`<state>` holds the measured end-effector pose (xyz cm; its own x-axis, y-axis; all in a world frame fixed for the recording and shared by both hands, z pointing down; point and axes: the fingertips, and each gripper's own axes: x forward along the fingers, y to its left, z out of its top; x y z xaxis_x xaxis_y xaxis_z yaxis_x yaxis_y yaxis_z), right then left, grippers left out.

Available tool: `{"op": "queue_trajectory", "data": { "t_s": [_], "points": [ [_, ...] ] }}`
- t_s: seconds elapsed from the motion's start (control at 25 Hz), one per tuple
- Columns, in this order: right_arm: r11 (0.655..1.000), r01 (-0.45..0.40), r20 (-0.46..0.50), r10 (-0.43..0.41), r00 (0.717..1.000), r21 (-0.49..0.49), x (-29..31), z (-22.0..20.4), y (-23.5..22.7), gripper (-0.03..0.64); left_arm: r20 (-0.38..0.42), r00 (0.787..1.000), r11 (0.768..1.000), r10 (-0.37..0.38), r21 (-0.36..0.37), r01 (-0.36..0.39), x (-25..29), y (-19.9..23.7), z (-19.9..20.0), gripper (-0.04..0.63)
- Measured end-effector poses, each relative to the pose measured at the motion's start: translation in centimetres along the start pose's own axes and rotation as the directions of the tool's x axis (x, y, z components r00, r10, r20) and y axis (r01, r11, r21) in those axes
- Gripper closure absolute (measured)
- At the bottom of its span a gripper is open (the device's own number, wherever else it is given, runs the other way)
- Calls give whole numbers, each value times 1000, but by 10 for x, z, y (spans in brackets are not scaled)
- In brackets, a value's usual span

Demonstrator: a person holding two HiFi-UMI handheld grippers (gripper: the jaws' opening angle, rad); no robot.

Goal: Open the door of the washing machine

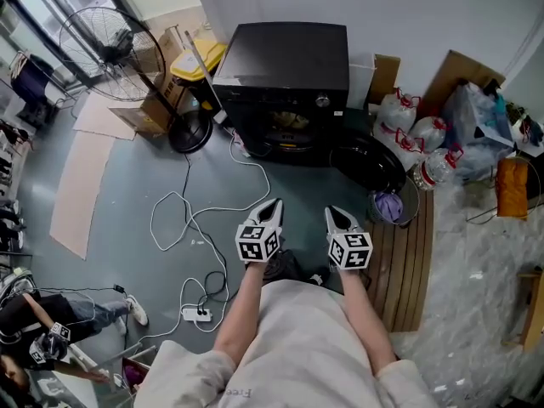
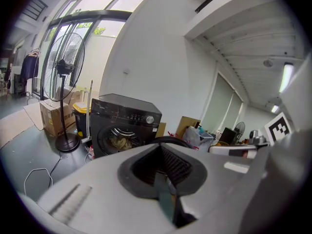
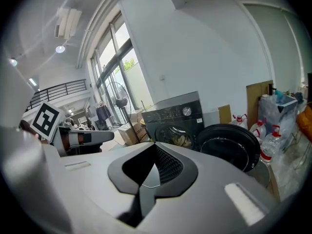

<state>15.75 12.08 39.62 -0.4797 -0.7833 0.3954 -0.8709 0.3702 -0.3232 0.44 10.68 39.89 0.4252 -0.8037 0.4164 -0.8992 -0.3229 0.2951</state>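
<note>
Since the door (image 1: 367, 164) already hangs wide open at the right of the washer (image 1: 285, 66), a careless nudge could swing it against the bucket (image 1: 415, 195) just beside it, which holds purple cloth (image 1: 388, 206). Laundry (image 1: 289, 121) lies in the drum. The left tongs (image 1: 272, 204) and right tongs (image 1: 338, 213) are clenched on nothing, well back from the washer.

- Washing machine (image 1: 289, 66): black cabinet, silver dial.
- Door (image 1: 367, 164): black.
- Left gripper (image 1: 274, 204), right gripper (image 1: 334, 212): pale grey shells with dark pads. Their cubes are patterned in black-and-white squares.
- Floor (image 1: 127, 185): dull blue-grey.
- Power strip (image 1: 197, 314): white.
- Bin lid (image 1: 200, 58): yellow.
- Slatted board (image 1: 408, 262): brown wood.
- Bag (image 1: 512, 187): orange.
</note>
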Motion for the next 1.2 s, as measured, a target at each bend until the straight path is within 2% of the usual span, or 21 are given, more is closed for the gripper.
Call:
{"op": "queue_trajectory", "data": {
  "t_s": [0.64,1.2],
  "points": [
    [1000,5,-6,-5,1000,6,2,2,-9,617,-30,1000,998,6,64,-4,10,-9,-2,538],
    [1000,-19,-2,19,1000,-19,7,7,-4,617,-45,999,997,16,78,-13,11,-5,-4,538]
  ]
}}
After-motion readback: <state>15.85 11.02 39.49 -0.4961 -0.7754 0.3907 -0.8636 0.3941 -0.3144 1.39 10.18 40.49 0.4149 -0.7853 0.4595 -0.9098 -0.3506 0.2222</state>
